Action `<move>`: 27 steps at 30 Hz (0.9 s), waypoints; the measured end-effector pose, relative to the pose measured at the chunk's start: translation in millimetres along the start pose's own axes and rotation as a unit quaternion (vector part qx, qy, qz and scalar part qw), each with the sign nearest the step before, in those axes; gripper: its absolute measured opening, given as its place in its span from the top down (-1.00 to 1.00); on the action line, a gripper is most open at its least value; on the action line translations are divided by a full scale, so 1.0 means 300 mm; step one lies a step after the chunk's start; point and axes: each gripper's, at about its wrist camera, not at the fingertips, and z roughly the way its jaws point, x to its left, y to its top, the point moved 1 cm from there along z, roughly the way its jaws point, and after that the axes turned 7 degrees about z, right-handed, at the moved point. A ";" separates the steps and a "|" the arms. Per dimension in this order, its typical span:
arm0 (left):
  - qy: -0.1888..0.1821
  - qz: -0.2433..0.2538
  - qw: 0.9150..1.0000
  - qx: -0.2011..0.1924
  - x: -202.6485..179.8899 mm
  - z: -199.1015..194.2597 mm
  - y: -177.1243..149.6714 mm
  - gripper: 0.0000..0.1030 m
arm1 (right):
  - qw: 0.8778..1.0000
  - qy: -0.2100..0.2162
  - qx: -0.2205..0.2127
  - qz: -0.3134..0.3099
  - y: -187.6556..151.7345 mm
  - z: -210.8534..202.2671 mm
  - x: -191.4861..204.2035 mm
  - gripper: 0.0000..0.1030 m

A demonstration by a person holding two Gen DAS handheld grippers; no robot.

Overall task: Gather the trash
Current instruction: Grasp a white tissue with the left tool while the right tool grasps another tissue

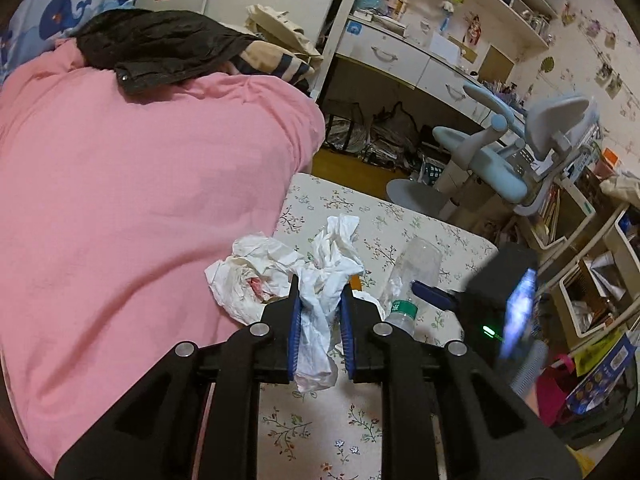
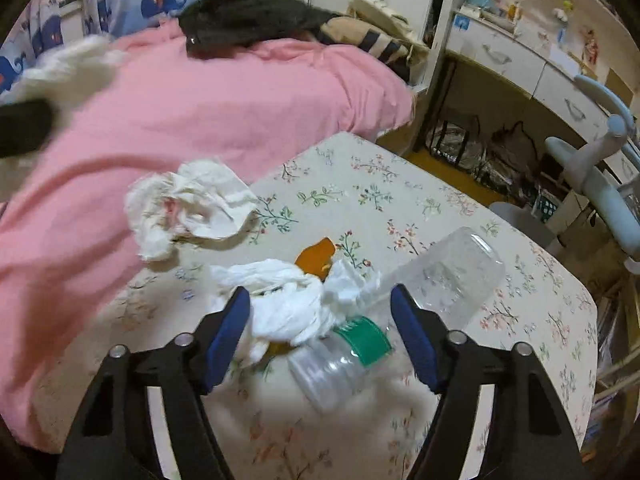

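A: Left gripper [image 1: 320,300], item one: blue pads clamped on a crumpled white tissue [image 1: 320,312], lower centre of the left wrist view. Tissue's lower end hangs between the fingers; raised off the sheet or not, cannot tell.

B: Right gripper [image 2: 320,308]?

A: Jaws apart, gripping nothing. Between them, lower centre of the right wrist view: a white tissue wad [image 2: 288,304] and the neck end of a clear plastic bottle [image 2: 400,300] lying on the floral sheet [image 2: 400,184]. Green label band partly blurred; cap end cut off by motion smear.

B: Other trash?

A: Crumpled paper with a pink stain [image 2: 188,204], left of centre, beside the pink blanket [image 2: 200,120]. Orange scrap [image 2: 316,258], mostly covered by the wad; what it is, unclear.

B: Left edge of that view?

A: Blurred white and black shapes, unidentifiable.
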 end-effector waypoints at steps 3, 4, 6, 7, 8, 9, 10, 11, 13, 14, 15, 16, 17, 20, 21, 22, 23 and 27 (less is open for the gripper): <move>-0.004 -0.005 1.000 -0.001 0.006 0.000 0.004 0.70 | 1.000 0.001 0.024 -0.017 0.005 0.053 0.011 0.03; -0.005 -0.005 1.000 -0.002 0.005 -0.001 0.006 0.70 | 0.999 0.005 0.031 -0.021 -0.001 0.063 0.016 0.32; -0.006 -0.004 1.000 -0.004 0.001 0.000 0.007 0.70 | 0.999 0.011 0.042 -0.027 -0.003 0.073 0.021 0.52; -0.007 -0.003 1.000 -0.003 -0.001 0.001 0.008 0.70 | 0.999 0.016 0.038 -0.022 -0.002 0.062 0.014 0.65; -0.007 -0.002 1.000 -0.003 -0.003 0.003 0.009 0.70 | 0.999 0.024 0.032 -0.007 -0.002 0.044 -0.002 0.67; -0.006 -0.002 1.000 -0.003 -0.004 0.004 0.009 0.70 | 0.999 0.031 0.026 0.007 0.000 0.028 -0.016 0.69; -0.006 -0.001 1.000 -0.003 -0.003 0.003 0.008 0.70 | 0.998 0.044 0.017 0.030 0.001 0.002 -0.039 0.69; -0.007 -0.001 1.000 -0.002 -0.003 0.003 0.008 0.70 | 0.997 0.057 0.009 0.049 -0.001 -0.024 -0.058 0.69; -0.007 0.000 1.000 -0.002 -0.004 0.002 0.008 0.70 | 0.993 0.084 -0.011 0.085 -0.018 -0.102 -0.098 0.69; -0.007 0.000 1.000 -0.002 -0.005 0.002 0.007 0.70 | 0.990 0.095 -0.019 0.099 -0.022 -0.131 -0.112 0.69; -0.007 0.002 1.000 -0.002 -0.009 0.002 0.007 0.70 | 0.987 0.109 -0.027 0.117 -0.037 -0.169 -0.130 0.69; -0.008 0.004 1.000 -0.002 -0.013 0.001 0.006 0.70 | 0.983 0.121 -0.033 0.133 -0.054 -0.210 -0.148 0.69; -0.009 0.006 1.000 -0.001 -0.017 0.002 0.004 0.70 | 0.981 0.127 -0.039 0.144 -0.072 -0.241 -0.163 0.69; -0.013 0.015 1.000 0.002 -0.038 0.004 -0.001 0.70 | 0.970 0.146 -0.048 0.189 -0.163 -0.344 -0.213 0.69; -0.014 0.019 1.000 0.004 -0.044 0.005 -0.001 0.70 | 0.968 0.147 -0.049 0.199 -0.181 -0.358 -0.225 0.69; -0.016 0.024 1.000 0.004 -0.049 0.005 -0.002 0.70 | 0.963 0.150 -0.052 0.217 -0.205 -0.383 -0.245 0.69; -0.017 0.027 0.999 0.003 -0.051 0.001 -0.002 0.70 | 0.958 0.156 -0.057 0.234 -0.219 -0.402 -0.263 0.69; -0.017 0.021 1.000 -0.007 -0.029 -0.027 -0.005 0.70 | 0.935 0.178 -0.085 0.294 -0.259 -0.454 -0.325 0.69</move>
